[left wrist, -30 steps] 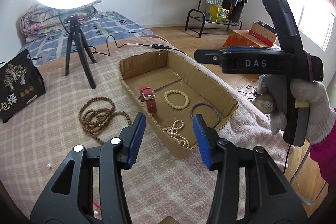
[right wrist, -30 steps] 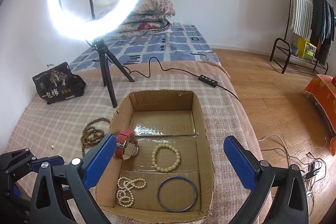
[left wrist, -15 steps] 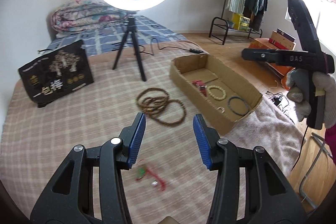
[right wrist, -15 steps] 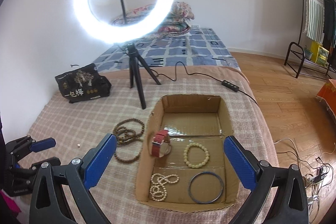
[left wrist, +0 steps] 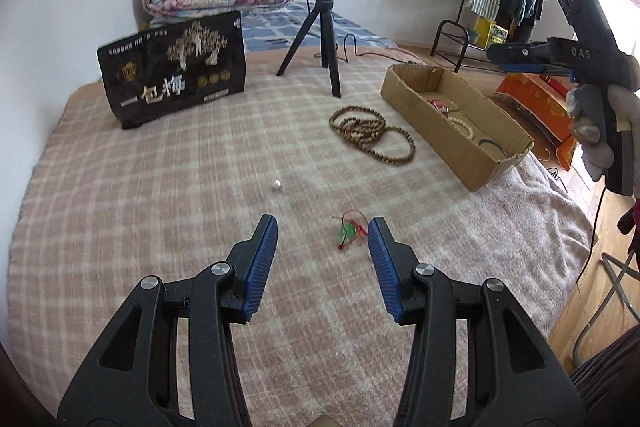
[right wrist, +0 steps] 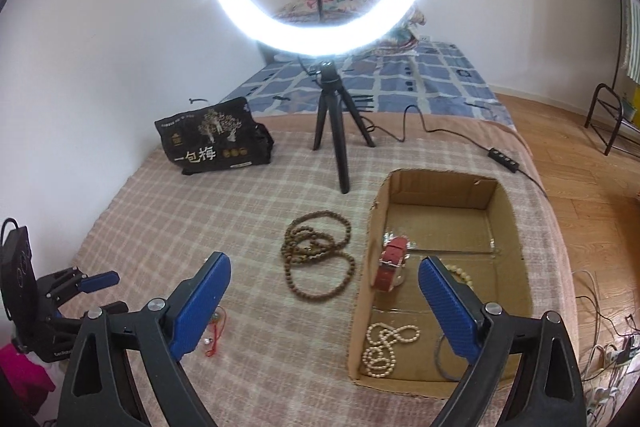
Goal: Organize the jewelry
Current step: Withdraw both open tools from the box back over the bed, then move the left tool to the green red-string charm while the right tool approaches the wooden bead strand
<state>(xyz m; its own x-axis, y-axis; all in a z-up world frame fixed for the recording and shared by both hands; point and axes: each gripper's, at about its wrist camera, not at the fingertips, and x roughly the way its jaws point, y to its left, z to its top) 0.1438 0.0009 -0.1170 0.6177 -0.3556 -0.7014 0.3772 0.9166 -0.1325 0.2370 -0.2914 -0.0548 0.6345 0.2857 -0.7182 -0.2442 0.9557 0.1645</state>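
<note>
With both tongs open and empty, the left tongs (left wrist: 322,247) may snag only the thin red cord of the green charm (left wrist: 349,232) at 1 o'clock and drop it.

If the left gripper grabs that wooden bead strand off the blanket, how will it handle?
Likely floppy: the wooden bead strand lies in loose overlapping coils, so pinched at one point it should unspool and dangle. Round beads may slip between the gripper pads. Probably light. Trailing loops could catch the cardboard box wall beside it.
</note>
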